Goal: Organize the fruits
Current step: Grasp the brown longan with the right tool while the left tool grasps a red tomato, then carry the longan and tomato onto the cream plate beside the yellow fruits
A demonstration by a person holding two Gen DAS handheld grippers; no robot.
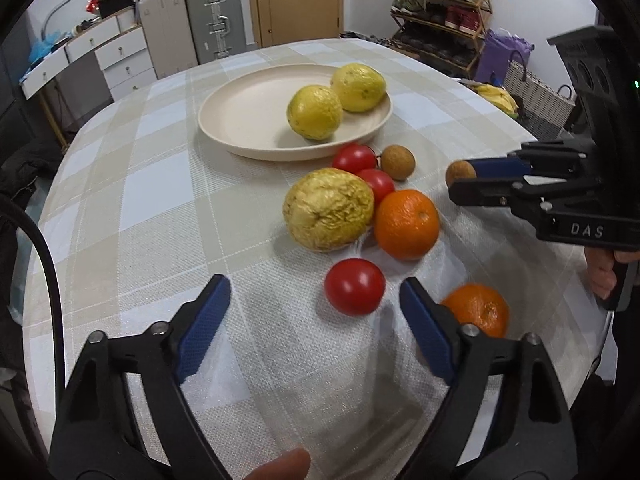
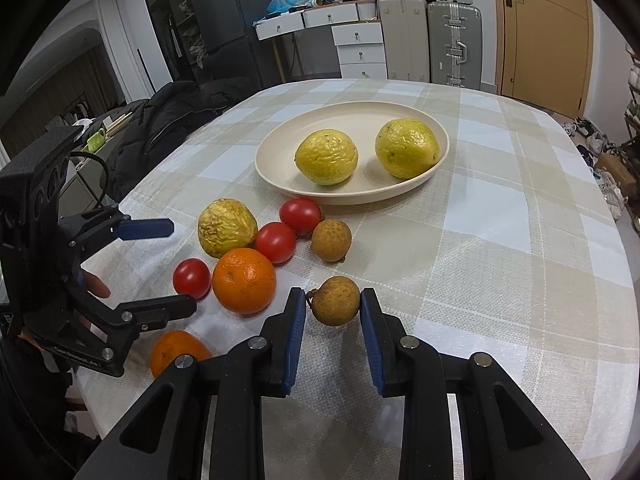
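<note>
Right gripper (image 2: 333, 307) pinches a brown longan (image 2: 335, 300) just above the cloth. Left gripper (image 1: 316, 304) stands wide, empty, beside the near tomato (image 1: 354, 286). Step judged: sorting fruit; next, carry the longan toward the plate (image 2: 280, 152), already holding two yellow fruits.

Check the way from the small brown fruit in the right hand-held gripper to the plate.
One other small brown fruit and two tomatoes lie on the cloth between the held fruit and the plate; lifted over, nothing blocks.

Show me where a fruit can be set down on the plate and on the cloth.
The plate is bare on its left half, beside the two yellow fruits. The tablecloth right of the plate is bare. It is crowded in front of the plate, among the tomatoes, oranges and wrinkled yellow fruit.
</note>
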